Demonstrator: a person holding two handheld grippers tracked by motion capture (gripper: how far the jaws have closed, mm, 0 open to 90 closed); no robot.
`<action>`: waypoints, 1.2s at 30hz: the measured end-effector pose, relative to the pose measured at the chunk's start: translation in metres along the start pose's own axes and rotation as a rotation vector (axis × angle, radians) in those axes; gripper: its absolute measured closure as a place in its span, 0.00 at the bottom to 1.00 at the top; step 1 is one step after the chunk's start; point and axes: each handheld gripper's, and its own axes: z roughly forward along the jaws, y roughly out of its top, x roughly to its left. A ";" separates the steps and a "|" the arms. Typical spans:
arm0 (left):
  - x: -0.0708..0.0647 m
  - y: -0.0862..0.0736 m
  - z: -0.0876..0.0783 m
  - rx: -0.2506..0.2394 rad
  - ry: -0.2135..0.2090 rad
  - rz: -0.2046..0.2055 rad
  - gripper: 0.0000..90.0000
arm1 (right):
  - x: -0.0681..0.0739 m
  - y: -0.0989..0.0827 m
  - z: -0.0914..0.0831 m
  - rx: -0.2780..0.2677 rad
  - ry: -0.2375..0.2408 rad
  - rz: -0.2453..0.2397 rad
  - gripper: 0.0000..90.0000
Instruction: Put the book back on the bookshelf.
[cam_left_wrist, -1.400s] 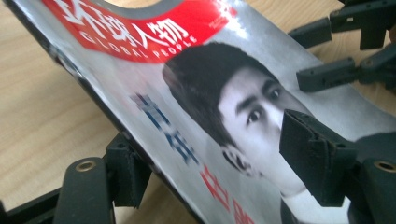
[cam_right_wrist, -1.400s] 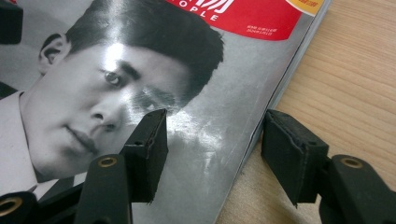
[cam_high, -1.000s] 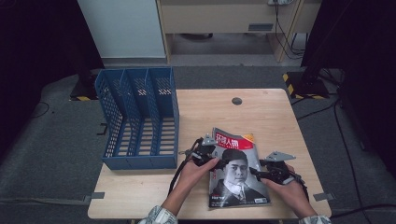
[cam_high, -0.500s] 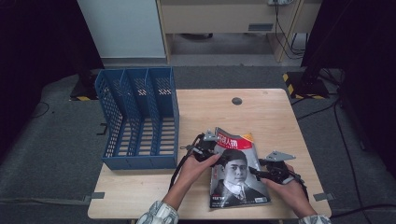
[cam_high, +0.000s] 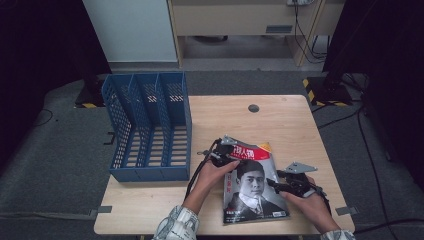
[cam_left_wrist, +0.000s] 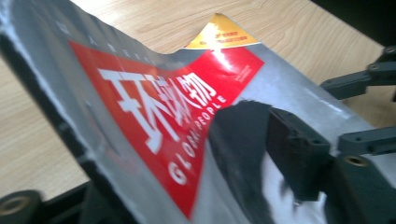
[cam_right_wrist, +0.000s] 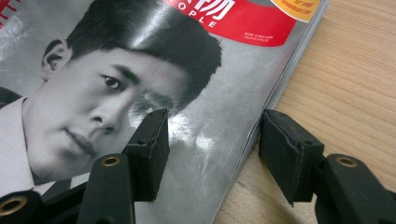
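A: Where's the magazine (cam_high: 252, 185)?
B: On the desk (cam_high: 290, 120) at five o'clock. The left claw (cam_high: 226, 156) has just been closing on its raised corner.
A: The right claw (cam_high: 284, 184)?
B: Unclenched, astride the magazine's edge.

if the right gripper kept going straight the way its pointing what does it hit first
Most likely the magazine. The right gripper straddles its right edge, one jaw over the cover and the other over the table. Depth is unclear, so it may slide along the cover.

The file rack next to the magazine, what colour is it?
Blue all over, with slotted walls. The file rack shows best in the high view.
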 end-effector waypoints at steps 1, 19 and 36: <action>0.000 0.000 0.000 0.000 0.000 0.000 0.48 | 0.000 0.000 0.000 0.001 -0.001 -0.002 0.49; 0.001 0.006 0.006 0.038 -0.020 0.008 0.56 | -0.001 0.000 0.000 -0.002 -0.001 -0.011 0.53; 0.002 0.016 0.011 0.055 -0.025 -0.005 0.50 | -0.001 -0.001 -0.003 -0.016 -0.008 -0.031 0.63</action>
